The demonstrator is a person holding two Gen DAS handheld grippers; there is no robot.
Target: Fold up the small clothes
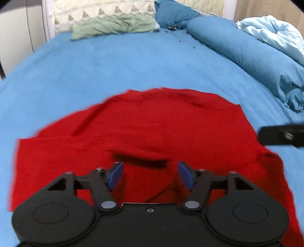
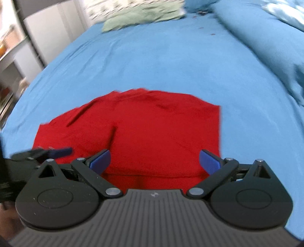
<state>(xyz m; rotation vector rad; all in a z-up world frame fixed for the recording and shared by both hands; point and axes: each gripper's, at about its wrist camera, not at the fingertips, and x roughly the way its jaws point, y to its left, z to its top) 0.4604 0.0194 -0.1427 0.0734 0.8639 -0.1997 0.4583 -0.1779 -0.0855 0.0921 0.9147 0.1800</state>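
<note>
A red garment (image 1: 152, 129) lies spread on the blue bed sheet (image 1: 114, 62), with a fold along its near edge; it also shows in the right wrist view (image 2: 152, 129). My left gripper (image 1: 150, 174) is open and empty, hovering over the garment's near part. My right gripper (image 2: 154, 161) is open and empty, over the garment's near right part. A black part of the right gripper (image 1: 281, 135) shows at the right edge of the left wrist view. The left gripper's blue fingertip (image 2: 60, 151) shows at the left of the right wrist view.
A green cloth (image 1: 114, 26) and a patterned pillow (image 1: 102, 9) lie at the head of the bed. A dark blue rolled duvet (image 1: 247, 53) and a light blue blanket (image 1: 275, 32) lie along the right side. Furniture (image 2: 11, 57) stands left of the bed.
</note>
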